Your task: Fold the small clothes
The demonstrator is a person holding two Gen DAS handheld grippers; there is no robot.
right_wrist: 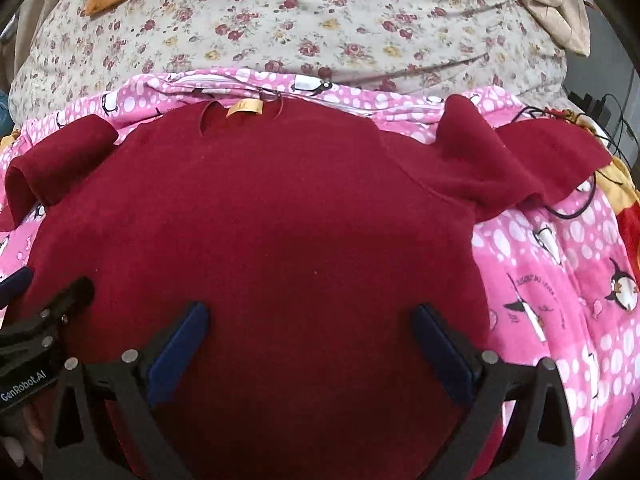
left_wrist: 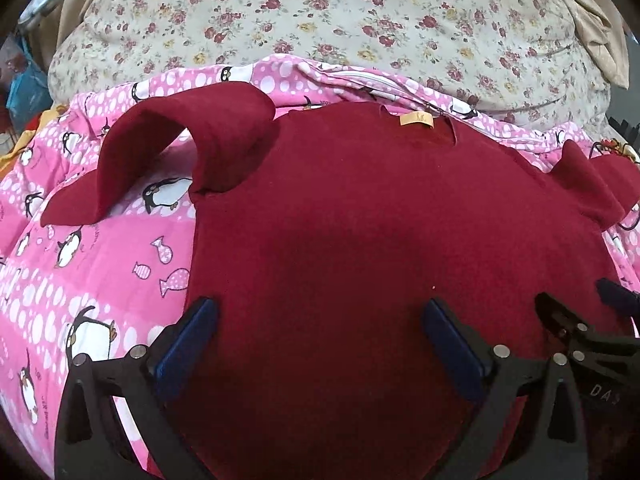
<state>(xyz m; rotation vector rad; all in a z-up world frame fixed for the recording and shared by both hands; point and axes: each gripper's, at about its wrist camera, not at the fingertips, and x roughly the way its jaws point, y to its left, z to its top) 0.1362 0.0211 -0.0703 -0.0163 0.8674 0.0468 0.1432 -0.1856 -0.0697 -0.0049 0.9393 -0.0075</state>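
I count one red sweater (left_wrist: 360, 208) with two sleeves and one yellow label (left_wrist: 416, 120), two quilts, and my two grippers.

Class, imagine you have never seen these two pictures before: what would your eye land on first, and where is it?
The dark red top fills the middle of both views, spread flat with a yellow label at its neck and one sleeve arching up on the left. Under it lies a bright pink penguin-print blanket, with a flowered quilt behind. Both the left gripper and the right gripper hang open over the hem.
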